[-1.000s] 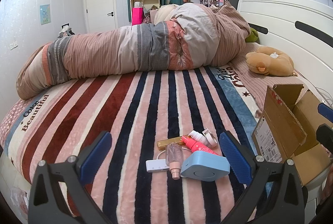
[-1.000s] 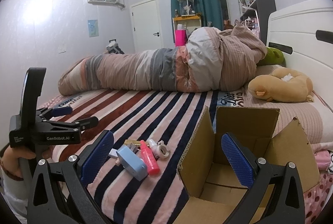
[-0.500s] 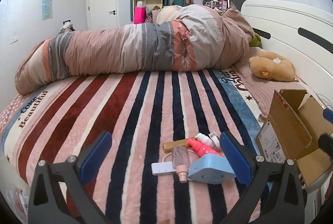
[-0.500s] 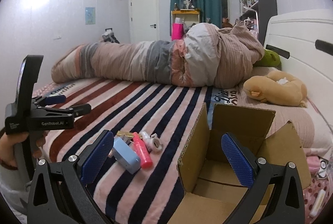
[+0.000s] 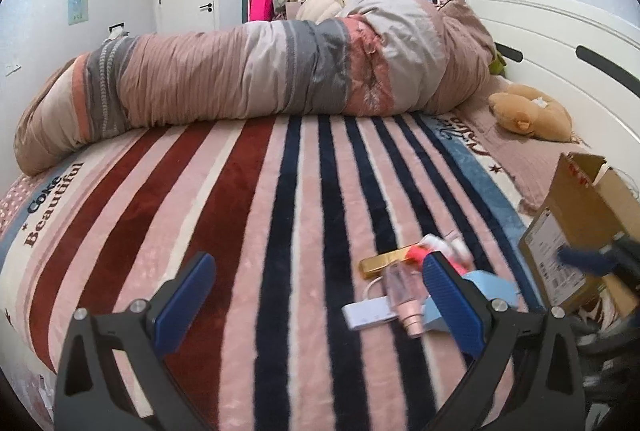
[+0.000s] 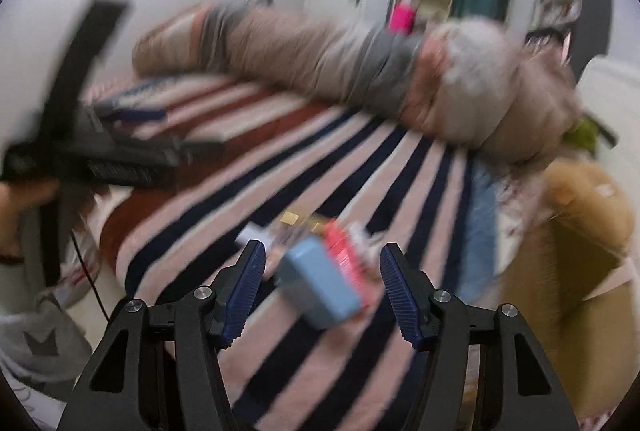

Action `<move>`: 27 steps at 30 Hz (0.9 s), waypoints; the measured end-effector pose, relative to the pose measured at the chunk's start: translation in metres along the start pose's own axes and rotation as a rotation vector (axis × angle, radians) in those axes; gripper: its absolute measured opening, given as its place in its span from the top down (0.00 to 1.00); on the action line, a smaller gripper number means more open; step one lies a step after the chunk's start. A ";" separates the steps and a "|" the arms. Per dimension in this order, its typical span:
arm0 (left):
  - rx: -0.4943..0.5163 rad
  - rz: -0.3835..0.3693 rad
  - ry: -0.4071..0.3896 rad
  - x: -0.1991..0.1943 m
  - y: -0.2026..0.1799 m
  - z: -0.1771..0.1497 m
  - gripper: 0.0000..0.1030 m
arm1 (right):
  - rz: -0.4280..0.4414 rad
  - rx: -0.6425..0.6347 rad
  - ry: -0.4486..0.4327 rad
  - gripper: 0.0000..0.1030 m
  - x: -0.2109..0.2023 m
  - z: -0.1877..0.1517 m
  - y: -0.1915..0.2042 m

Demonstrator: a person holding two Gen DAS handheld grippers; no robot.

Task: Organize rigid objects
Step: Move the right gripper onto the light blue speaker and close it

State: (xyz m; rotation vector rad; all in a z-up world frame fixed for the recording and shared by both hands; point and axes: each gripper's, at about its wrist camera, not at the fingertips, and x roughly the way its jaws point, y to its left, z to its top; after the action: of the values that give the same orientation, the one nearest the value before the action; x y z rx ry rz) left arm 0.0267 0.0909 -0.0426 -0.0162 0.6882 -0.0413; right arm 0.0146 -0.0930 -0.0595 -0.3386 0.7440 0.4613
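A small pile lies on the striped blanket: a light blue box (image 6: 320,287) (image 5: 494,285), a red bottle (image 6: 344,249), a gold bar (image 5: 380,262), a clear pink spray bottle (image 5: 402,297) and a white adapter (image 5: 366,313). My right gripper (image 6: 322,289) is open, its pads either side of the blue box, apart from it; this view is blurred. My left gripper (image 5: 316,305) is open and empty, left of the pile, with its right pad (image 5: 448,305) in front of the blue box. The open cardboard box (image 5: 576,231) (image 6: 580,251) stands to the right.
A rolled duvet (image 5: 280,71) lies across the far side of the bed. A tan plush toy (image 5: 528,111) rests by the white headboard (image 5: 560,43). The bed's front edge is just under both grippers.
My right gripper has swung left from the cardboard box to the pile and narrowed its opening, now framing the blue box. My left gripper has drifted left, so the pile sits further right in its view.
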 end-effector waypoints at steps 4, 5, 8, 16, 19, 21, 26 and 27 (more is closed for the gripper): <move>0.014 0.012 0.011 0.007 0.006 -0.007 0.00 | -0.055 0.025 0.069 0.44 0.043 -0.008 -0.007; 0.013 0.012 0.013 0.009 0.006 -0.008 0.00 | -0.059 0.028 0.080 0.42 0.050 -0.010 -0.009; 0.013 0.003 0.023 0.015 0.008 -0.010 0.00 | -0.009 0.041 0.122 0.38 0.063 -0.016 -0.019; 0.042 0.008 0.024 0.023 0.008 -0.013 0.00 | 0.196 0.005 0.187 0.38 0.058 -0.036 0.009; 0.039 0.007 0.028 0.023 0.010 -0.015 0.00 | 0.140 -0.064 0.194 0.34 0.063 -0.047 0.025; 0.037 0.005 0.036 0.023 0.011 -0.018 0.00 | 0.128 -0.085 0.184 0.30 0.063 -0.050 0.028; 0.000 -0.027 0.073 0.026 0.017 -0.023 0.00 | 0.215 -0.123 0.168 0.16 0.058 -0.052 0.028; -0.013 -0.045 0.083 0.027 0.019 -0.025 0.01 | 0.217 -0.129 0.168 0.15 0.060 -0.051 0.027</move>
State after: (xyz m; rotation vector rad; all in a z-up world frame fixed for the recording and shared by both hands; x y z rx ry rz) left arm 0.0324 0.1085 -0.0800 -0.0431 0.7712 -0.0806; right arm 0.0101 -0.0765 -0.1408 -0.4229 0.9211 0.6937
